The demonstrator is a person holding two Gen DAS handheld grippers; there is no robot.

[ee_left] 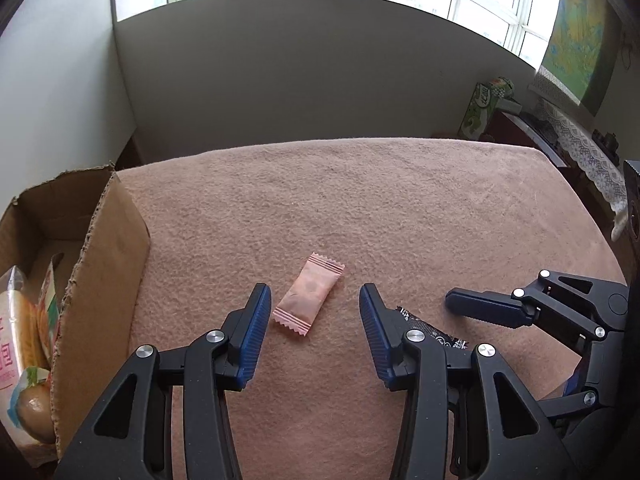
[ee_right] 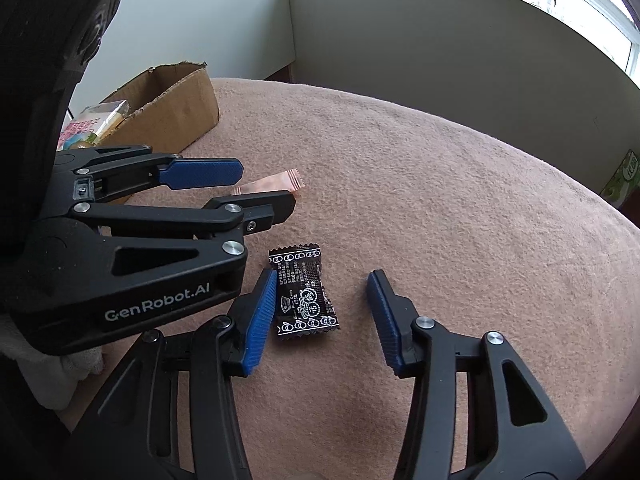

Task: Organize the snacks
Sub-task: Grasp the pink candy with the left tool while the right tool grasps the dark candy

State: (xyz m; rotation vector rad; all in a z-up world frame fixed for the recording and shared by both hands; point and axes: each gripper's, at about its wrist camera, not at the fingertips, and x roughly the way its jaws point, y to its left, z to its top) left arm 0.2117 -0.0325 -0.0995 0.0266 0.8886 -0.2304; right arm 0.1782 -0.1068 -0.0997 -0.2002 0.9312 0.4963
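Both grippers are hovering with jaws apart, gripping nothing. The left gripper (ee_left: 314, 330) is straddling the pink crimped candy sachet (ee_left: 308, 300), its long axis running diagonally between the pads. The right gripper (ee_right: 322, 320) is bracketing the black printed candy wrapper (ee_right: 305, 296), lying against its left pad on the pinkish felt tablecloth (ee_right: 440, 200).
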